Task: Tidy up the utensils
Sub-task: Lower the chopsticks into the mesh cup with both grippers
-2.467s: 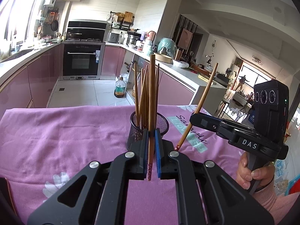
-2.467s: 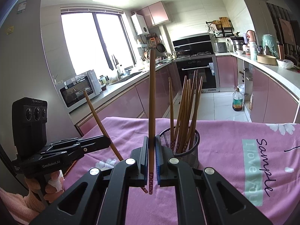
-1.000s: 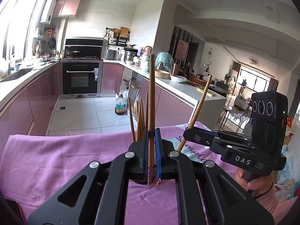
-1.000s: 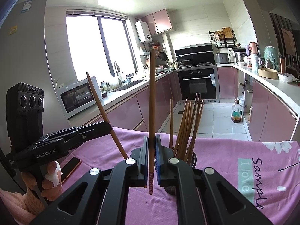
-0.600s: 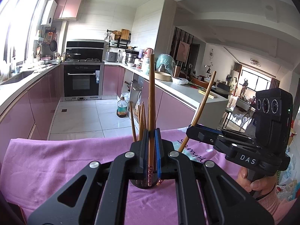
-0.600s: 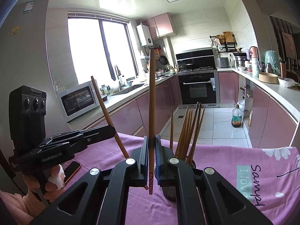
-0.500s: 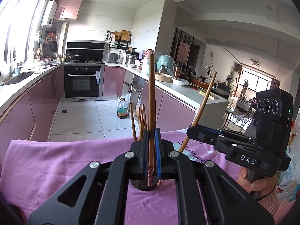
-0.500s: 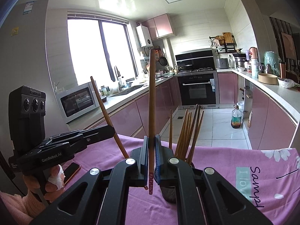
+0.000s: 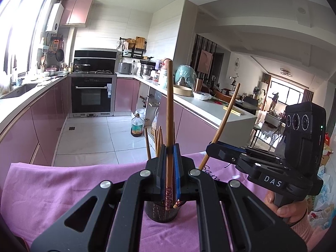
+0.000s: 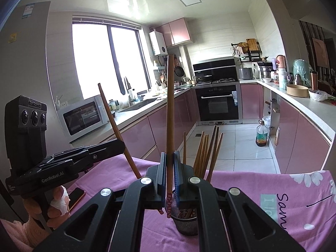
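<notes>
A black mesh holder point(image 9: 161, 213) with several brown chopsticks point(image 10: 206, 151) stands on the pink cloth point(image 9: 63, 189); it also shows in the right wrist view point(image 10: 185, 223). My left gripper point(image 9: 169, 168) is shut on an upright chopstick point(image 9: 169, 115), its patterned end just above the holder. My right gripper point(image 10: 169, 168) is shut on another upright chopstick point(image 10: 170, 109), its end beside the holder's left rim. Each gripper shows in the other's view, the right point(image 9: 212, 147) and the left point(image 10: 120, 142), with its chopstick slanted.
A phone point(image 10: 76, 194) lies on the cloth by the left hand. Beyond the table edge are pink kitchen cabinets, an oven point(image 9: 91, 94), a microwave point(image 10: 84, 118) and an oil bottle point(image 9: 136, 126) on the tiled floor.
Both grippers have risen and tilted, so the holder has dropped low in both views, under the fingers. The chopstick ends now hang at the holder's mouth. Both grips are unchanged.
</notes>
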`<state>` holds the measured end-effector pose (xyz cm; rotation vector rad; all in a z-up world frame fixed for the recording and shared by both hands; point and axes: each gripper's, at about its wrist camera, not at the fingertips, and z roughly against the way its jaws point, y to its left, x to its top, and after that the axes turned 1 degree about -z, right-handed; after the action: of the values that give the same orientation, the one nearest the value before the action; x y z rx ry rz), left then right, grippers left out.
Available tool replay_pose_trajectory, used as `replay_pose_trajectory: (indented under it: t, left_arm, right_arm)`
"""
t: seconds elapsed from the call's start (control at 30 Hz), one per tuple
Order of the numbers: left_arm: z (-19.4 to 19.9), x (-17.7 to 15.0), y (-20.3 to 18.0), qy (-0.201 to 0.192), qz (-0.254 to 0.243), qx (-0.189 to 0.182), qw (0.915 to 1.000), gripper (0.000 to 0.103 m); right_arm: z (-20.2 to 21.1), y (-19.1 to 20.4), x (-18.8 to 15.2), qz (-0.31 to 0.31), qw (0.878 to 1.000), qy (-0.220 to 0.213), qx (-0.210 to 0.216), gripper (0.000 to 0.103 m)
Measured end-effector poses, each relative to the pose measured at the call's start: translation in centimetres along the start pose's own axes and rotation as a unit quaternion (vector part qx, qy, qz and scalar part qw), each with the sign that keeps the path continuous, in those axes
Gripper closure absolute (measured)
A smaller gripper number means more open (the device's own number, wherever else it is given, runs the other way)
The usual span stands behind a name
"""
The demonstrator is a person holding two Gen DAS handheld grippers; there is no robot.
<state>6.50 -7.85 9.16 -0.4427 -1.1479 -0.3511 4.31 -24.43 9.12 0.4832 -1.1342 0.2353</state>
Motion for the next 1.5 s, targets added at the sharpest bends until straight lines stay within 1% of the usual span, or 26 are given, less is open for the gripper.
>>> replay_pose_trajectory:
  t: [0.07, 0.2, 0.43, 0.97, 1.5]
  left_arm:
    - [0.0, 0.3, 0.6, 0.000, 0.001, 0.000, 1.0000, 0.096]
    - [0.1, 0.4, 0.5, -0.001, 0.000, 0.003, 1.0000, 0.096]
    - [0.2, 0.5, 0.0, 0.001, -0.004, 0.010, 0.9999, 0.096]
    - [-0.3, 1.4, -0.9, 0.005, -0.005, 0.011, 0.9999, 0.096]
    - [0.0, 2.3, 0.0, 0.010, -0.002, 0.009, 0.9999, 0.096]
  right_arm:
    - [-0.1, 0.0, 0.0, -0.002, 1.000, 0.000, -0.001, 0.098]
    - [-0.3, -0.1, 0.0, -0.002, 1.000, 0.001, -0.005, 0.098]
    - [-0.6, -0.4, 0.4, -0.003, 1.000, 0.004, -0.007, 0.098]
    - [-1.8, 0.0, 0.5, -0.006, 1.000, 0.012, -0.019, 0.098]
    - [-2.1, -0.2, 0.5, -0.007, 1.000, 0.015, -0.023, 0.098]
